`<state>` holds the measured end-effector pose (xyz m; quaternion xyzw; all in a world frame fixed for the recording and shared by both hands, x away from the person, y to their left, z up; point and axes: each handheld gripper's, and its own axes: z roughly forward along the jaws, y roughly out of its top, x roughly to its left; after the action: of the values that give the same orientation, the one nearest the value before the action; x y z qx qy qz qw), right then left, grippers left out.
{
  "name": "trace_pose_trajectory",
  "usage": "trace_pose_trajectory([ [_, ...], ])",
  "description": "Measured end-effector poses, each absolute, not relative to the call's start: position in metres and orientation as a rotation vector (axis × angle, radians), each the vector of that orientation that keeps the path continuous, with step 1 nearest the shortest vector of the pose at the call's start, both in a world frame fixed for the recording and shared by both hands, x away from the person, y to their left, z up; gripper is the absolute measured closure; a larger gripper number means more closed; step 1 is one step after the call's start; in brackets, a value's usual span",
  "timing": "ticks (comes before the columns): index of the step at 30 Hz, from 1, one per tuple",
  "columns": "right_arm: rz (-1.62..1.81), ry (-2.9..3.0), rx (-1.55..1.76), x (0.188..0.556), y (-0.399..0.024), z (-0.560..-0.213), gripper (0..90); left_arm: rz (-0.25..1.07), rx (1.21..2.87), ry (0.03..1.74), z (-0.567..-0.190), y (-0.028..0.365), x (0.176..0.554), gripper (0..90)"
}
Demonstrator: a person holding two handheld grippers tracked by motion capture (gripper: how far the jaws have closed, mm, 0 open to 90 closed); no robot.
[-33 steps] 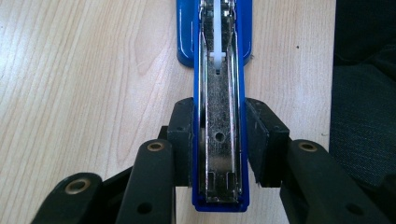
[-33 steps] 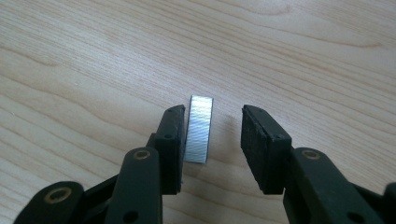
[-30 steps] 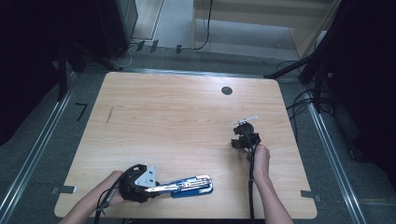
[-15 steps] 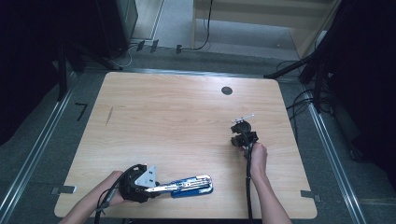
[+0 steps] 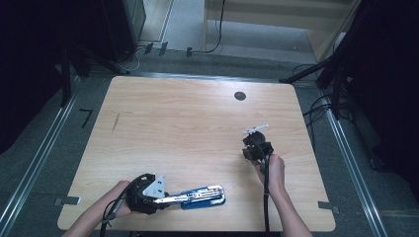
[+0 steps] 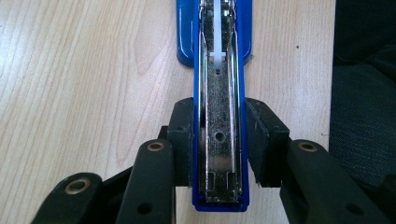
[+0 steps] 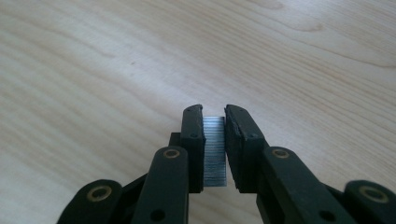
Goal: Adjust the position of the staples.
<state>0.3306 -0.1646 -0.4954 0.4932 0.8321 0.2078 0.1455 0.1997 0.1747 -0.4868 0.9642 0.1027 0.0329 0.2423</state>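
A blue stapler [image 5: 203,196] lies swung open near the table's front edge, its metal staple channel [image 6: 219,116] facing up. My left gripper [image 5: 170,199] is shut on the stapler's rear end, a pad pressing on each side [image 6: 219,135]. Farther right and back, my right gripper [image 5: 255,134] points down at the wooden tabletop. Its jaws have just been closing, and they are now shut on a short silver strip of staples [image 7: 215,149] held between the pads [image 7: 215,116].
The light wooden table [image 5: 173,123] has a round black grommet [image 5: 240,96] near its far edge and a small dark mark [image 5: 115,122] at the left. Cables and dark equipment stand on the floor beyond the table.
The right gripper has shifted very slightly over the table. The left gripper and the stapler have kept still.
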Motion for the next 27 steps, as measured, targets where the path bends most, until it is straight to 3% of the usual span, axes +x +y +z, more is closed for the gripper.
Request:
trace_pose_trajectory([
  [27, 0.684, 2.611, 1.213, 0.246, -0.161, -0.477, 78.9, 0.09, 2.641, 0.286, -0.486, 0.174, 0.199, 66.9],
])
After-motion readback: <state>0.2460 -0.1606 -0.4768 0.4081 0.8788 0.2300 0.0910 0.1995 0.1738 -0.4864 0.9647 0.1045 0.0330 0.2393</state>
